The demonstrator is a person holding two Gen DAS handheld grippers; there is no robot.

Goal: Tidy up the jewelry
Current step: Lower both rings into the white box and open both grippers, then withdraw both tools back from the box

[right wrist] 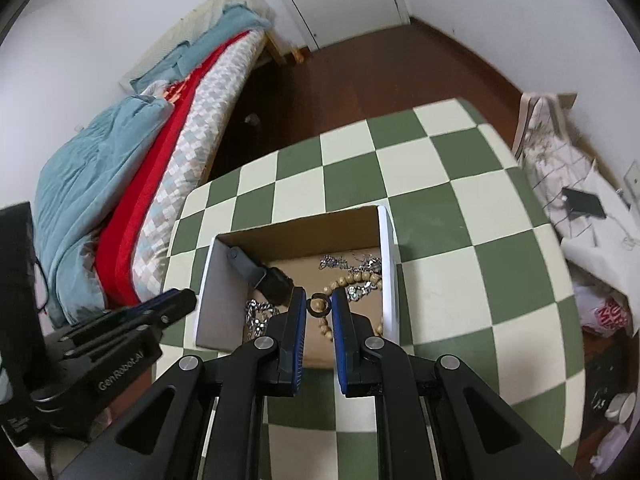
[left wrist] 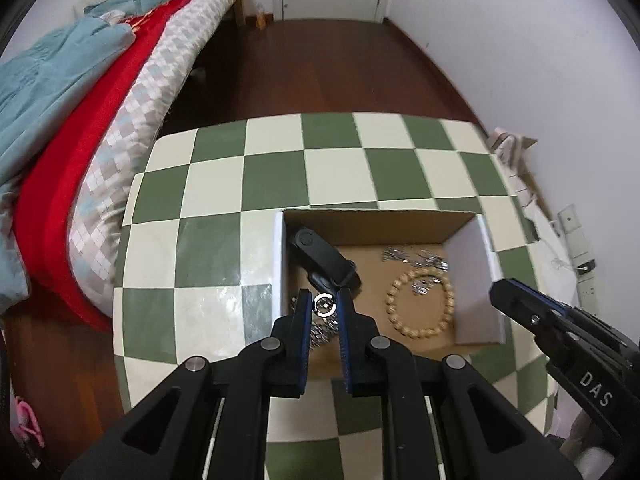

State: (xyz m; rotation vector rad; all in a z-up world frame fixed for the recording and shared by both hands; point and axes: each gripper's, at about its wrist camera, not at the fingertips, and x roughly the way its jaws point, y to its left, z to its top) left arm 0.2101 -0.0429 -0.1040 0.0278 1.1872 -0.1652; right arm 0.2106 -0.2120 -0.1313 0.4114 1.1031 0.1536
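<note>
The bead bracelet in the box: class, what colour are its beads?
Light tan, wood-like. The bead bracelet shows best in the left wrist view, lying on the cardboard box floor.

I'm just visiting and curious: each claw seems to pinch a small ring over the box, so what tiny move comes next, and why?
Probably open the left gripper to drop its silver ring into the cardboard box: it already hangs above the box floor, beside the bead bracelet.

**Hidden and unclear**

A silver chain (left wrist: 320,330) lies mostly hidden behind the left gripper (left wrist: 325,306). The small silver pieces (left wrist: 416,258) beyond it are too blurred to identify. The tabletop (left wrist: 224,184) is cut off below.
</note>
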